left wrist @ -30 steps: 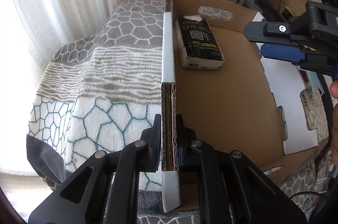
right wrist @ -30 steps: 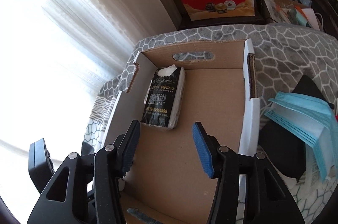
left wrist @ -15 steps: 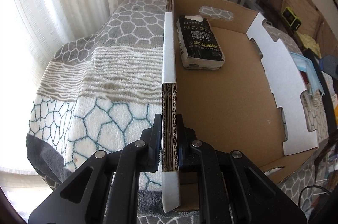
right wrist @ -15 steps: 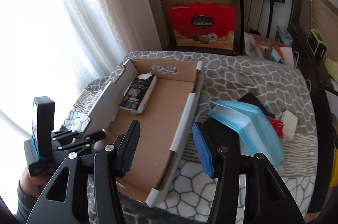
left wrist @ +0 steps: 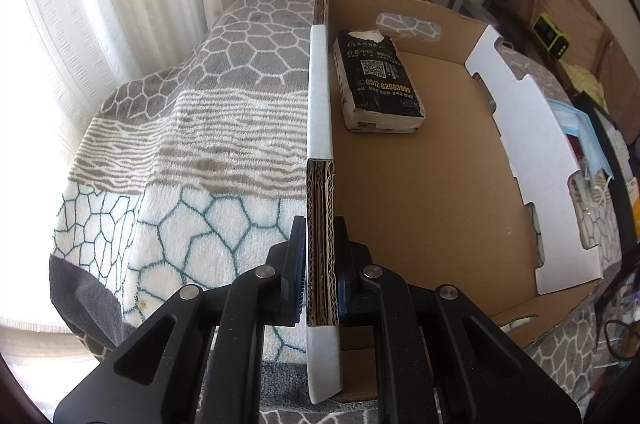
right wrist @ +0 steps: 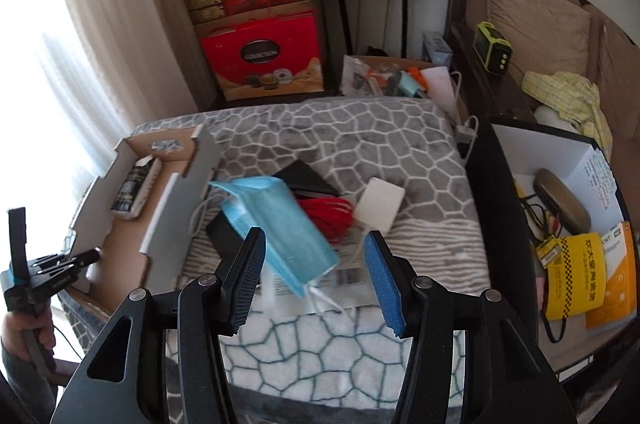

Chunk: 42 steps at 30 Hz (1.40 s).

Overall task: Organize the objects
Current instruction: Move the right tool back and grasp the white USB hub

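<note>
1. Cardboard box (left wrist: 420,203) on the blanket: we are finding only the black tissue pack (left wrist: 378,83) inside, at its far left.
2. We are clamping its left wall with the left gripper (left wrist: 320,276).
3. We are hovering the right gripper (right wrist: 314,280), jaws wide and empty, above the blue masks (right wrist: 280,224); red cable (right wrist: 330,212) and white box (right wrist: 380,203) remain outside, right of the box.

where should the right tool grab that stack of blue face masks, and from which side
Probably the near short end of the blue face masks, coming from above. The stack lies tilted across the black items, so that end looks free. The right tool is open just above it. Avoid the loose white ear loops, which would slip.
</note>
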{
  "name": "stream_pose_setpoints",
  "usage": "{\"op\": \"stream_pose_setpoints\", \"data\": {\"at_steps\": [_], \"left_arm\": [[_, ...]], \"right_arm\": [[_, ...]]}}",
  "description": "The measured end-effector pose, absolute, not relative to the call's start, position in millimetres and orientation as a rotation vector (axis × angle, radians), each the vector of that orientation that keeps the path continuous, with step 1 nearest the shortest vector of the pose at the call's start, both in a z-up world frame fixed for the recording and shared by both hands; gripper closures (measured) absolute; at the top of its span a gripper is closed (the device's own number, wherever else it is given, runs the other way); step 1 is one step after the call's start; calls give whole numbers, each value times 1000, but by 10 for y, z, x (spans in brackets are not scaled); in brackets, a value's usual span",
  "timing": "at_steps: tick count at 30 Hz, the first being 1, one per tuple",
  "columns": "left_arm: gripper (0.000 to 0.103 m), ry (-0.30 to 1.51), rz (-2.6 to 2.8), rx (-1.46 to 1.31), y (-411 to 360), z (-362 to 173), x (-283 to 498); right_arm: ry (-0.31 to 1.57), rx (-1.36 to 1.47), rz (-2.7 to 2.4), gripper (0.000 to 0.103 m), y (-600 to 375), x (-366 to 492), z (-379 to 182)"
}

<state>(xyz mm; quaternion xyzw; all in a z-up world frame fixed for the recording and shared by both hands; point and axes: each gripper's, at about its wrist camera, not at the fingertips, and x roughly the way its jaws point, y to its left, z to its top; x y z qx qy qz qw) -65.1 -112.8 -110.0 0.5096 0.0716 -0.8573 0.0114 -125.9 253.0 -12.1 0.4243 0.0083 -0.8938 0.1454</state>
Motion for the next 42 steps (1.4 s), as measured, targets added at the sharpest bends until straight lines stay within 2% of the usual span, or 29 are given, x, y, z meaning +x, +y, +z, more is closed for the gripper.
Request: {"op": "stream_pose_setpoints", "data": {"at_steps": [16,28,30,36,42], "left_arm": [[93,219,-2671,1590,-1115,-1094,-674],[93,208,-2667,1588,-1100,-1092,-701],[93,209,-2667,1589,-1100,-1092,-702],[93,212,-2666,1592,-1106,-1099,-717],[93,213,-2666,1591,-1106,-1098,-717]], "right_arm": [[-145,1524,-2622,49,2908,-2198,-781],[-143,1612,-2590,47,2768,-2472,-994],[-112,1597,-2609,58,2735,-2470,-996],[-155,1517,-2649,62,2798,-2405,-893],[-138,1371,-2728,63,2873,-2254,-544]]}}
